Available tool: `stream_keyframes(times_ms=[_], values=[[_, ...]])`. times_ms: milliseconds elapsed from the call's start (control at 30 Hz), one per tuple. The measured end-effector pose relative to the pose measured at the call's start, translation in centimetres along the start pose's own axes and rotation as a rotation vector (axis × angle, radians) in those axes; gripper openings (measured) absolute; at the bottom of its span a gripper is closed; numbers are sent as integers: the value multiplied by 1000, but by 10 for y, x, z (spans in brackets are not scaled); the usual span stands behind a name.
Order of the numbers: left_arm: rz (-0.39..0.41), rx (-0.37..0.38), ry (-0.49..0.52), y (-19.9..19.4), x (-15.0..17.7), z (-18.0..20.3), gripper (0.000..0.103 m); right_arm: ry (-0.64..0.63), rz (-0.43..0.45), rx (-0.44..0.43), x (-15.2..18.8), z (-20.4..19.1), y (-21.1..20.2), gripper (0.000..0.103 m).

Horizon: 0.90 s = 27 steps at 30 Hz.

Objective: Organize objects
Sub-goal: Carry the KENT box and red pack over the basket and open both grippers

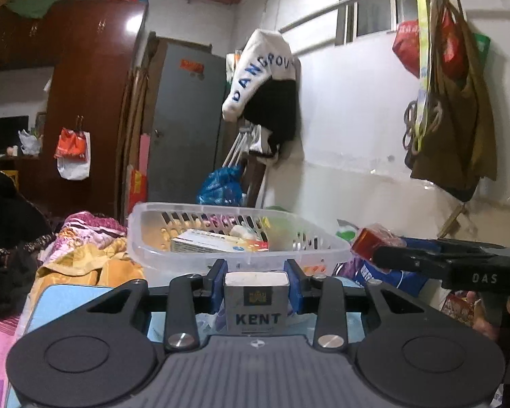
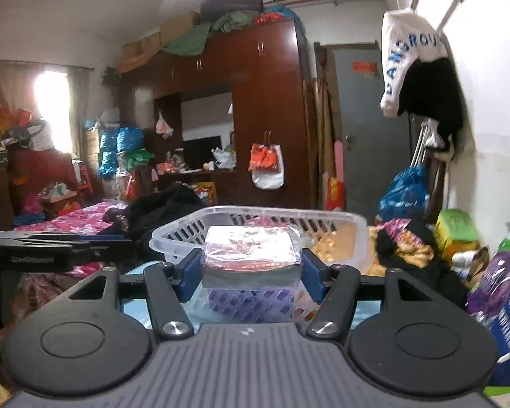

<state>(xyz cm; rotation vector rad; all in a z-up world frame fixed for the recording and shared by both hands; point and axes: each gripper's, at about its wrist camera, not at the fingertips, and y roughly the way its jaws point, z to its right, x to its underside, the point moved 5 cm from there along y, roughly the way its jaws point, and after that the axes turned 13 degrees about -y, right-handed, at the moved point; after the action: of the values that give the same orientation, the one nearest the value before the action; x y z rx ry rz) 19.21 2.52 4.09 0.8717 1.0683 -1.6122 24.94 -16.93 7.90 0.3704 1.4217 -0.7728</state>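
A dark red wardrobe [image 2: 261, 102] fills mid-frame, a grey door [image 2: 367, 129] right of it, a bright curtained window [image 2: 51, 108] far left.

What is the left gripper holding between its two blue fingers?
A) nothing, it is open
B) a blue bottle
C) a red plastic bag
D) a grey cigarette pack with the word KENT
D: in the left wrist view, the left gripper is closed on a grey cigarette pack printed KENT, in front of the clear plastic slotted basket.
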Motion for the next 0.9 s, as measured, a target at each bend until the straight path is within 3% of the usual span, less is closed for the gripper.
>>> stream_keyframes(times_ms=[233,433,567,700,900], values=[[-23,-13,5,14,-9,4,40,18,-15,21,-2,12,11,64],[5,-49,-6,34,-59,15,40,-12,-44,78,-30,29,37,64],[-17,-136,-8,71,-84,15,40,-3,-85,104,-33,40,62,64],[-94,-233,9,109,-79,3,40,-13,-158,123,-22,46,84,64],[-129,-276,6,117,-67,-17,41,11,-186,92,-11,49,94,64]])
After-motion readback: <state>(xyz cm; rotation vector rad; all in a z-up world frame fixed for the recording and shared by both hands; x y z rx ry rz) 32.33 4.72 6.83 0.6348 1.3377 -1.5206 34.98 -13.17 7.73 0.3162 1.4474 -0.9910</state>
